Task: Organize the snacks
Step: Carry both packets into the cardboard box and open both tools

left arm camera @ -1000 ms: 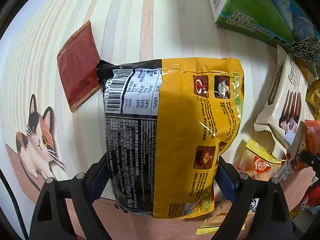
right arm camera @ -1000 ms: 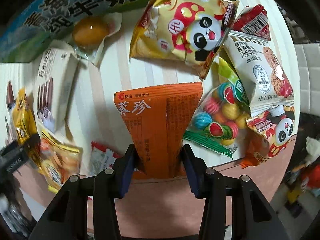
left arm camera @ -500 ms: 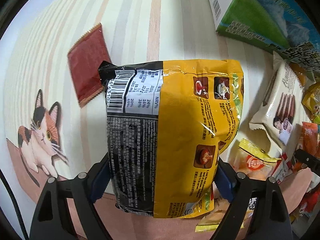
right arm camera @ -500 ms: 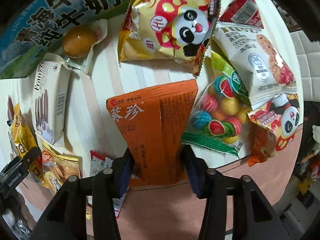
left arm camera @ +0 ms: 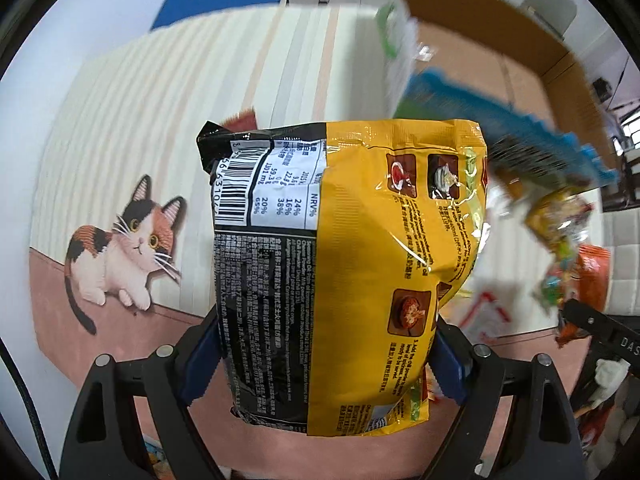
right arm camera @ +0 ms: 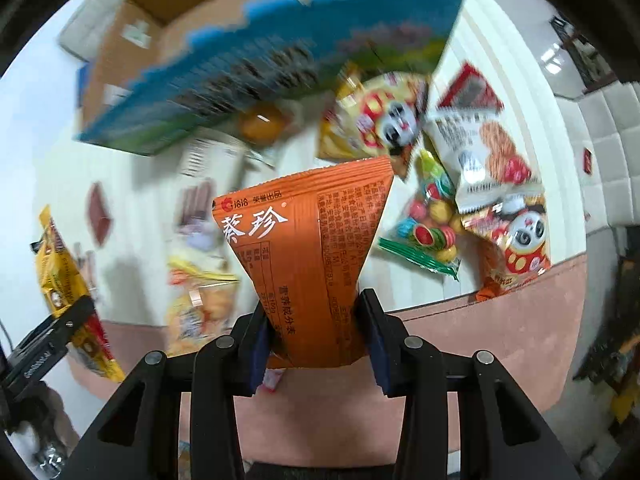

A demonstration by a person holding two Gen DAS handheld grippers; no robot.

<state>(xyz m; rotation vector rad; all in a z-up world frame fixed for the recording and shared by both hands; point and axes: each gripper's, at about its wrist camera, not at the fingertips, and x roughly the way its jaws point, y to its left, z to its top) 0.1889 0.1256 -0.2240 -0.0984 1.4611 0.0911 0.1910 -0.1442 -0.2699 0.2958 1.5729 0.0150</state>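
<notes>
My left gripper (left arm camera: 320, 360) is shut on a yellow and black noodle packet (left arm camera: 344, 264), held upright well above the striped table mat (left arm camera: 160, 128). My right gripper (right arm camera: 316, 340) is shut on an orange snack packet (right arm camera: 308, 248), also lifted off the table. The noodle packet and left gripper show at the left edge of the right wrist view (right arm camera: 60, 280). An open cardboard box (left arm camera: 500, 52) with blue and green printed sides stands at the back; it also shows in the right wrist view (right arm camera: 256, 56).
A small red sachet (left arm camera: 240, 118) lies behind the noodle packet. Panda snack bags (right arm camera: 380, 120), a candy ball bag (right arm camera: 428, 224), a cookie packet (right arm camera: 488, 160) and other snacks (right arm camera: 200, 304) lie on the table right of centre. A cat picture (left arm camera: 120, 248) marks the mat's front left.
Both grippers have risen and tilted up with their packets. The box interior and the room behind now show, and the table looks farther away.
</notes>
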